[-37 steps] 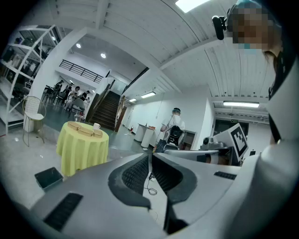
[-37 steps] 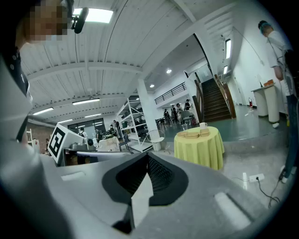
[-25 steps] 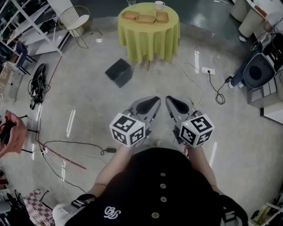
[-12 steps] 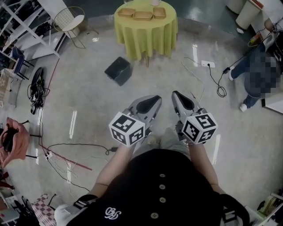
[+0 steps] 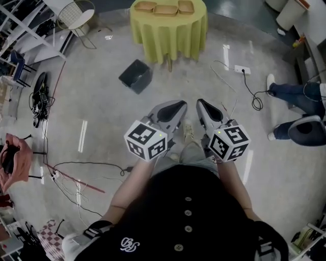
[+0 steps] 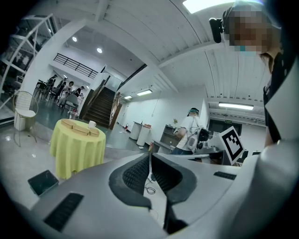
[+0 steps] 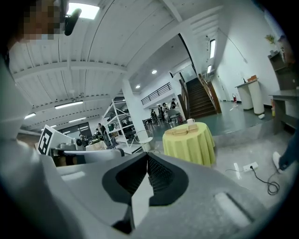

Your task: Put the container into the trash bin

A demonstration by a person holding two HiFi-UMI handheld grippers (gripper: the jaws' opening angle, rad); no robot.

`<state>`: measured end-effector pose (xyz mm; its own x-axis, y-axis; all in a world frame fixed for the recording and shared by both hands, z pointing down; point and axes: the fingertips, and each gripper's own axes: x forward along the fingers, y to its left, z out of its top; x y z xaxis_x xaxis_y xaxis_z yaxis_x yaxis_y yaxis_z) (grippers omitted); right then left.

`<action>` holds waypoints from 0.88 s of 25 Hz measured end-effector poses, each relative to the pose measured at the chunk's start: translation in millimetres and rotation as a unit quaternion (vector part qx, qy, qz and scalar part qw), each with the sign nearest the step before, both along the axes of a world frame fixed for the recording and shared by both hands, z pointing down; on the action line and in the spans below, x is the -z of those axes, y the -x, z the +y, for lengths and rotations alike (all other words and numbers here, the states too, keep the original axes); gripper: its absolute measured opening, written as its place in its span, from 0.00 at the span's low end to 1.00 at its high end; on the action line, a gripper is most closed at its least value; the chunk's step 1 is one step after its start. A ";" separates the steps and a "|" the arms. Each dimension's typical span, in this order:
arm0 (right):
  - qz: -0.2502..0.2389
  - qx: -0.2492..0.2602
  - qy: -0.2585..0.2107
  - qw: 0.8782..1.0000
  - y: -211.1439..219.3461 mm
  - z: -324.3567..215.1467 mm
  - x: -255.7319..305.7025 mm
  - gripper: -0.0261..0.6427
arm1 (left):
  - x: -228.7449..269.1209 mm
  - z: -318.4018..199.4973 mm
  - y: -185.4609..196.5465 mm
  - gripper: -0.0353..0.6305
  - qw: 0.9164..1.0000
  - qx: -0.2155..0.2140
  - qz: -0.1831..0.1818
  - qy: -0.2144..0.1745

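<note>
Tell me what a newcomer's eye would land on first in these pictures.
The round table in a yellow-green cloth, at the top of the head view, stands out first, with tan containers on it. Below and left of it a dark trash bin sits on the grey floor. In the foreground the left hand-held gripper and right hand-held gripper point toward the table, both shut and empty.

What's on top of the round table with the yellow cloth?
Three shallow tan containers and a white cup sit on the yellow tablecloth. The cloth hides the tabletop itself.
</note>
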<state>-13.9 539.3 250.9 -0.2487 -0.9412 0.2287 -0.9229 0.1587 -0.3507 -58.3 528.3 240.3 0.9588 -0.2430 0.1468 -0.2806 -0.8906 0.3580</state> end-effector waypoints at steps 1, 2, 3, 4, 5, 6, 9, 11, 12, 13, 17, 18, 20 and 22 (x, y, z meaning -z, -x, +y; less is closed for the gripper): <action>0.001 0.005 0.000 1.000 -4.7 -9.7 -1.3 0.05 | -1.7 -10.0 -5.3 0.09 1.000 0.004 -0.001 -0.001; 0.003 0.012 -0.002 1.000 -10.1 -19.9 -2.0 0.05 | -3.1 -20.3 -11.7 0.09 1.000 0.007 -0.004 -0.003; 0.004 0.021 -0.003 1.000 -15.9 -30.3 -1.9 0.05 | -4.2 -30.9 -19.0 0.09 1.000 0.009 -0.006 -0.006; 0.004 0.031 -0.006 0.999 -22.1 -41.0 -1.1 0.05 | -4.8 -41.8 -27.0 0.09 1.000 0.011 -0.009 -0.008; -0.001 0.040 -0.010 0.999 -28.4 -51.7 0.3 0.05 | -4.7 -52.9 -35.2 0.09 1.000 0.013 -0.011 -0.010; -0.007 0.048 -0.013 0.999 -34.4 -62.4 2.5 0.05 | -3.8 -64.1 -43.1 0.09 1.000 0.015 -0.011 -0.010; -0.012 0.075 -0.026 0.997 -48.3 -93.8 12.1 0.05 | 3.3 -98.7 -63.0 0.09 0.999 0.031 -0.003 -0.008; -0.009 0.089 -0.029 0.996 -58.1 -114.2 16.8 0.05 | 7.6 -121.1 -75.7 0.09 0.999 0.043 0.002 -0.007; -0.011 0.095 -0.029 0.995 -64.2 -124.4 18.1 0.05 | 9.1 -132.0 -82.6 0.09 0.999 0.047 0.003 -0.007; -0.013 0.099 -0.029 0.995 -70.6 -134.3 18.7 0.05 | 10.0 -142.6 -89.9 0.09 0.999 0.051 0.004 -0.007; -0.012 0.116 -0.026 0.993 -95.7 -168.3 15.8 0.05 | 9.1 -177.7 -116.8 0.09 0.998 0.065 0.005 -0.010; -0.010 0.117 -0.026 0.993 -101.3 -175.1 15.4 0.05 | 9.3 -183.9 -122.1 0.09 0.998 0.067 0.004 -0.012; -0.009 0.119 -0.023 0.993 -109.6 -187.3 15.2 0.05 | 10.0 -194.4 -130.3 0.09 0.998 0.068 0.002 -0.014; -0.010 0.123 -0.019 0.992 -112.8 -197.9 14.4 0.05 | 9.7 -203.5 -137.0 0.09 0.998 0.068 -0.001 -0.012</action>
<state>98.9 341.4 236.5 -0.4768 -0.8587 0.1881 -0.8475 0.3923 -0.3575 78.7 324.7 230.6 0.9167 -0.3735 0.1416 -0.3994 -0.8529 0.3362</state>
